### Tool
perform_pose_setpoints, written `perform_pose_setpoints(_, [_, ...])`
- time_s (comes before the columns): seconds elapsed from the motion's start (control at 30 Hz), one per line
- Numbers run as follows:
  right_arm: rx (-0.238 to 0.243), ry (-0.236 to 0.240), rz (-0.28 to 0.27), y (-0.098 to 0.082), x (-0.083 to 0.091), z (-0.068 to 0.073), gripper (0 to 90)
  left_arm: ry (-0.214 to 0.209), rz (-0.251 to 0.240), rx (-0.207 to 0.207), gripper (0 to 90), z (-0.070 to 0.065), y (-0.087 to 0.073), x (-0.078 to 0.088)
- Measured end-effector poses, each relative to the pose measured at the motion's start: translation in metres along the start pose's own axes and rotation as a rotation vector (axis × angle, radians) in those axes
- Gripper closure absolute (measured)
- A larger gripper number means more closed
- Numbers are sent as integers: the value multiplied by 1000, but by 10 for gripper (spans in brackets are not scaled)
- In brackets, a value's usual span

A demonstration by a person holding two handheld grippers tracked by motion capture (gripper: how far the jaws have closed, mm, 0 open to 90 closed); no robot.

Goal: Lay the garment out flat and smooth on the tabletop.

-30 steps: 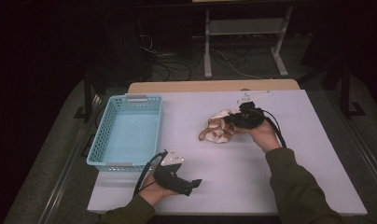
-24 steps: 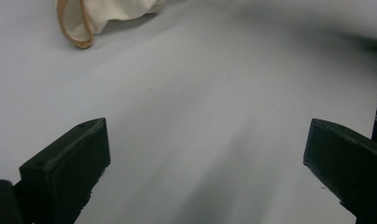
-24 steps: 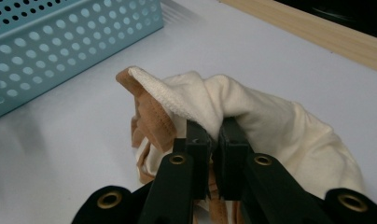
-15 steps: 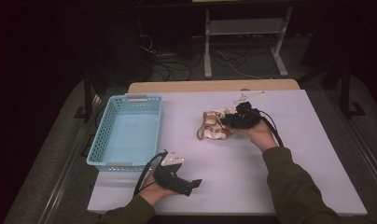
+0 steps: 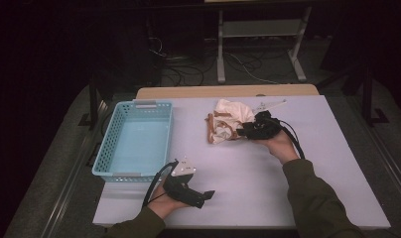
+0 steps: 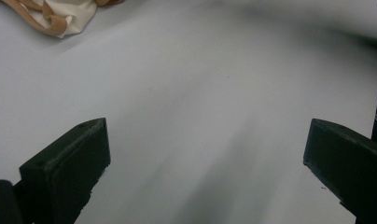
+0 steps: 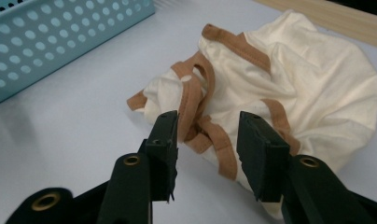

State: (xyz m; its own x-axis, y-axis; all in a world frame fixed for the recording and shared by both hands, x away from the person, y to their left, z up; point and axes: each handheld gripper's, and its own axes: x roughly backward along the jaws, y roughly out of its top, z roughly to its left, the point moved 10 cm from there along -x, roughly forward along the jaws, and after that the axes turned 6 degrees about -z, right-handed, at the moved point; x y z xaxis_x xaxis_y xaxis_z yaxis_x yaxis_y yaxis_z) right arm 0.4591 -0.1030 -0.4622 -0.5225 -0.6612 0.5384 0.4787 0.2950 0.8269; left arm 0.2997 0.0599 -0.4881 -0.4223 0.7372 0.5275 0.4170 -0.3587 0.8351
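A crumpled cream garment with brown trim (image 5: 228, 124) (image 7: 294, 88) lies on the white table, right of the middle. My right gripper (image 5: 243, 131) (image 7: 207, 140) sits at its right edge, pointing left. Its jaws have just been opening and now stand apart around a brown strap, with the pads clear of it. My left gripper (image 5: 208, 196) (image 6: 205, 163) rests open on the table by the near edge, with nothing between its jaws. A corner of the garment (image 6: 60, 14) shows at the top left of the left gripper view.
A light blue perforated basket (image 5: 109, 144) (image 7: 60, 42) stands empty at the table's left. A thin white rod-like thing (image 5: 270, 104) lies behind the right hand. A wooden strip (image 5: 228, 91) runs along the table's far edge, with a metal stand (image 5: 258, 29) and cables beyond.
The right gripper's jaws have spread apart, and the garment has slackened and settled on the table. The left hand has kept still.
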Motion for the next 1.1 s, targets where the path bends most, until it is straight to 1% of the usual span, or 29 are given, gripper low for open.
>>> perform_pose_setpoints(0.3, [-3, 0, 12, -12, 2, -1, 506, 1, 7, -3, 0, 0, -1, 0])
perform_pose_setpoints(0.43, [-2, 9, 25, -18, -2, 2, 493, 1, 6, -3, 0, 0, -1, 0])
perform_pose_setpoints(0.57, [-1, 9, 46, -24, -7, 4, 485, 1, 2, -2, 0, 0, 0, 0])
perform_pose_setpoints(0.67, [9, 7, 50, -25, -10, 5, 466, 1, 3, -2, 0, 0, 0, 0])
perform_pose_setpoints(0.7, [11, 4, 50, -26, -11, 6, 457, 0, 3, -2, 0, 0, 0, 0])
perform_pose_setpoints(0.8, [31, -24, 58, -26, -16, 3, 419, 0, 4, 0, 0, 0, -1, 0])
perform_pose_setpoints(0.9, [22, -43, 59, -27, -20, -1, 391, -1, 4, -1, 0, 0, -1, -1])
perform_pose_setpoints(1.03, [22, -67, 60, -29, -27, -7, 391, -1, 5, 1, 0, 1, -1, 0])
perform_pose_setpoints(1.1, [27, -70, 56, -30, -29, -8, 400, -2, 5, 1, 0, 1, -1, 0])
